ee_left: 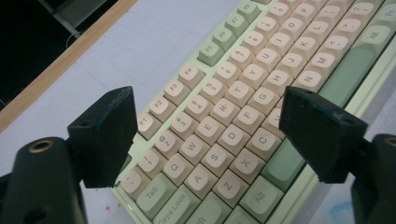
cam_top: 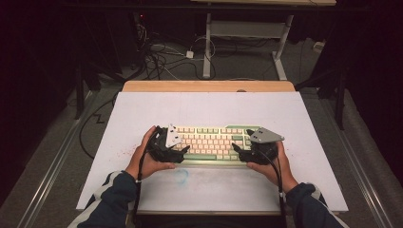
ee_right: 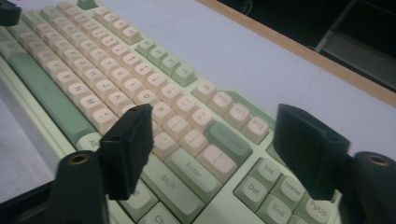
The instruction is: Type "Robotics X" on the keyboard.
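A pale green keyboard (cam_top: 211, 142) with cream and green keycaps lies flat in the middle of the white table top (cam_top: 209, 194). My left gripper (cam_top: 179, 153) is at the keyboard's left end, held in the person's left hand. In the left gripper view the keyboard (ee_left: 243, 93) lies under my left gripper (ee_left: 205, 135), whose jaws stand wide apart above the letter keys with no pad pressing on them. My right gripper (cam_top: 239, 153) is at the right end. Its own view shows the right gripper (ee_right: 212, 149) open over the Enter and Shift keys of the keyboard (ee_right: 93, 70).
A wooden strip (cam_top: 209, 86) borders the table's far edge. Beyond it on the floor lie tangled cables (cam_top: 157, 57) and the white legs of another desk (cam_top: 280, 52). A faint blue smudge (cam_top: 182, 175) marks the table in front of the keyboard.
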A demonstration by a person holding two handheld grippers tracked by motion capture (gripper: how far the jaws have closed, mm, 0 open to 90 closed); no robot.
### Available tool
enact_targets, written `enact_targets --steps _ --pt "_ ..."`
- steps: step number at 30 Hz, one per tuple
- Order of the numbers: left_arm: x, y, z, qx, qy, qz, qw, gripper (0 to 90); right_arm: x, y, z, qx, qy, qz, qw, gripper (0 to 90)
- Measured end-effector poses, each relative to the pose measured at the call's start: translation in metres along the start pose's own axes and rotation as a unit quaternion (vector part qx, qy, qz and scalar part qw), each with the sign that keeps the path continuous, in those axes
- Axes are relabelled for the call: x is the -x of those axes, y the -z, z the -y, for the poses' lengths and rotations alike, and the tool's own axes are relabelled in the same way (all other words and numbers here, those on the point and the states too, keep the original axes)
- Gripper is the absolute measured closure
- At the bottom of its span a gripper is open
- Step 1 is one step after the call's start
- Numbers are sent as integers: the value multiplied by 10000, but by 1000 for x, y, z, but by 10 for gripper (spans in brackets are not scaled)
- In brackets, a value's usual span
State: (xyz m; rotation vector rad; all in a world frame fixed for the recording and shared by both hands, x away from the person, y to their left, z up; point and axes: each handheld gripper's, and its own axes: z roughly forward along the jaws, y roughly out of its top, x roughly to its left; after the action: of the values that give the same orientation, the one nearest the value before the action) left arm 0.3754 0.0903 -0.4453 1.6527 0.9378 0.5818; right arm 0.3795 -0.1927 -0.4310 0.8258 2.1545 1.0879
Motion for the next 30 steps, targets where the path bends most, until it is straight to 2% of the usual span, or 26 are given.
enact_targets --steps 3,6,8,11,14,20,30 --pt "-1 -2 2 -39 5 -48 10000 170 0 -1 0 42 -65 -49 10000 212" --pt "-1 0 2 1 -15 16 10000 170 -2 -1 -1 71 -51 13 10000 203" --pt "0 -1 3 -5 -130 -23 9999 170 -3 -1 -2 94 3 33 10000 203" --pt "1 -2 4 -18 -187 -39 9998 171 -4 -1 -3 119 66 49 9999 203" --pt "2 -3 5 -29 -316 -140 9994 184 -6 -1 -4 49 150 139 9998 226" --pt "3 0 3 53 -277 -103 9995 184 -10 2 -5 42 245 145 9996 226" --pt "10 8 2 188 -429 -122 9988 183 -16 10 -8 85 422 204 9989 226"
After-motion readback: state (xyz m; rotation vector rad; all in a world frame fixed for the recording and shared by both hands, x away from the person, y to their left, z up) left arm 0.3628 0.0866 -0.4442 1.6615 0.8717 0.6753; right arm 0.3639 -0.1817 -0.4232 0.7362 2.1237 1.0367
